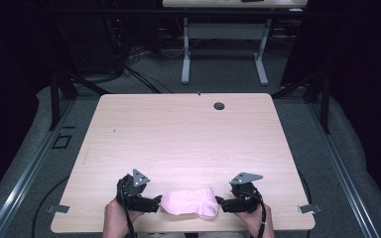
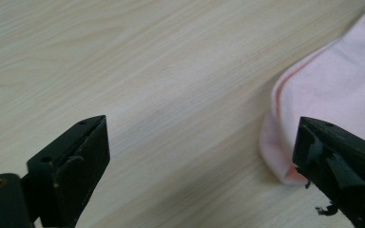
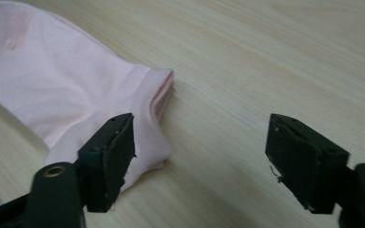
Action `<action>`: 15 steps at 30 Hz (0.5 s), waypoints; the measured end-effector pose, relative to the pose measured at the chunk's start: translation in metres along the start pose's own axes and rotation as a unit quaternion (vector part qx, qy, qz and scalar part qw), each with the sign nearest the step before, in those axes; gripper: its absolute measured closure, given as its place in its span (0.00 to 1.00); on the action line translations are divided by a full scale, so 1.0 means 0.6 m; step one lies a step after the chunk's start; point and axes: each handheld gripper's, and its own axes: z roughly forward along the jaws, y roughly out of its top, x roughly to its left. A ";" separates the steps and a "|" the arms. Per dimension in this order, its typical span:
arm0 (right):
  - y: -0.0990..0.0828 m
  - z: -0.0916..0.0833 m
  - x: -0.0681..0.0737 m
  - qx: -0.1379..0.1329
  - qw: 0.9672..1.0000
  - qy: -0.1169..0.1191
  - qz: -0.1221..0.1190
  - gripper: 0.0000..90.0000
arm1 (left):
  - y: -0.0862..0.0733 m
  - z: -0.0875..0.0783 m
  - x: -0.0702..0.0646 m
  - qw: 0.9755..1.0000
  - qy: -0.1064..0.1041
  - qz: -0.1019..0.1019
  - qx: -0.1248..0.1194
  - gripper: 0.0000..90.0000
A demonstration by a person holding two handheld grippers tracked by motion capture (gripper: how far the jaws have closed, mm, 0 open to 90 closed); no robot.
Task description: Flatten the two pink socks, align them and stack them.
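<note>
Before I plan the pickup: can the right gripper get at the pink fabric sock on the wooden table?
Probably yes. The right gripper sits open right beside the pink fabric sock, one jaw already over its cuffed end and bare wooden table between the jaws. Nothing stands in the way.

Each black gripper [image 1: 157,203] carries a grey triangular plate and black cable.

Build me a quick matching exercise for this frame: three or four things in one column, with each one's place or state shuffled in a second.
Things:
1. pink sock
2. left gripper
3. right gripper
4. round cable hole

Places or states:
A. open, at the sock's left end
B. far side of the table
C. lying flat between the grippers
D. open, at the sock's right end

Pairs: 1-C, 2-A, 3-D, 4-B
</note>
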 end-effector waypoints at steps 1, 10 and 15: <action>-0.001 -0.003 -0.005 -0.003 1.000 0.000 0.001 0.18 | -0.002 -0.004 0.006 1.000 0.000 -0.007 -0.005 0.01; -0.022 -0.026 -0.060 -0.007 0.999 -0.038 0.034 0.00 | -0.051 -0.012 0.074 0.996 0.041 -0.073 -0.036 0.00; -0.041 -0.031 -0.093 -0.002 0.997 -0.063 0.051 0.00 | -0.077 0.006 0.104 0.994 0.060 -0.091 -0.022 0.00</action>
